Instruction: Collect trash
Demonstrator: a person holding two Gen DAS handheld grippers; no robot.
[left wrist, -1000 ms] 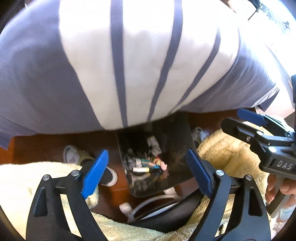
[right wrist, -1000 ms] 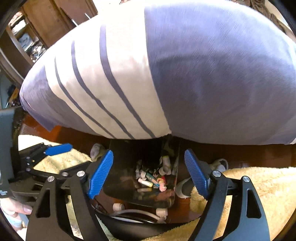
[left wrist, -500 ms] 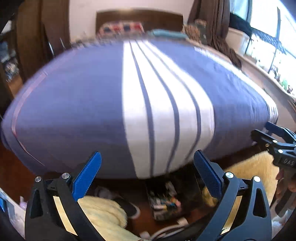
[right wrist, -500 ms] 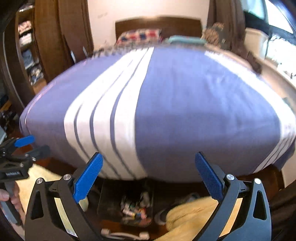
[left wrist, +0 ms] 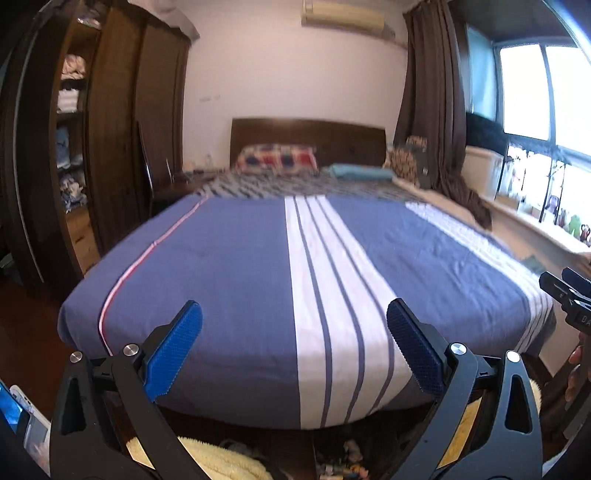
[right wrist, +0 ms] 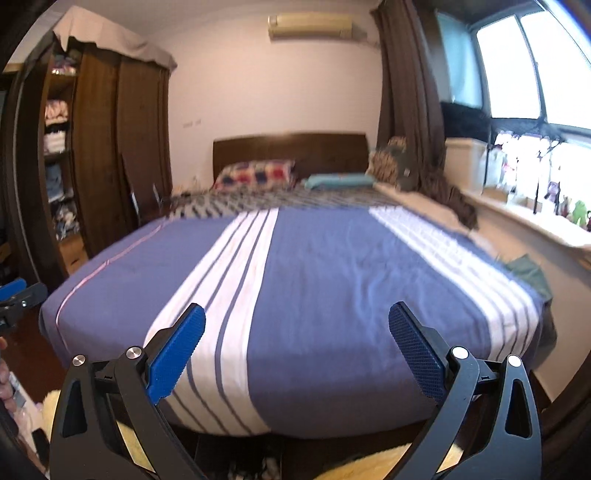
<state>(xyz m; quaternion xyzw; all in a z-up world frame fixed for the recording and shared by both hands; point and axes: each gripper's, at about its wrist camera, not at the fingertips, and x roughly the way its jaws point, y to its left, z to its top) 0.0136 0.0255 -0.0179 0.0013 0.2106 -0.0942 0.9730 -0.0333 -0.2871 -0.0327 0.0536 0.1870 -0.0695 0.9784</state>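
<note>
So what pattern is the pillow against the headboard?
The pillow has a red, blue and white check pattern, clearest in the left wrist view, though slightly blurred.

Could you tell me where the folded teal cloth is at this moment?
In both views the folded teal cloth lies at the bed's head, right of the red-and-blue checked pillow.

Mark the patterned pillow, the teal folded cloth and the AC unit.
patterned pillow (left wrist: 277, 158), left wrist view, middle of its front face.
teal folded cloth (left wrist: 360, 172), left wrist view, centre of its top.
AC unit (right wrist: 310, 25), right wrist view, middle of its front panel.
</note>
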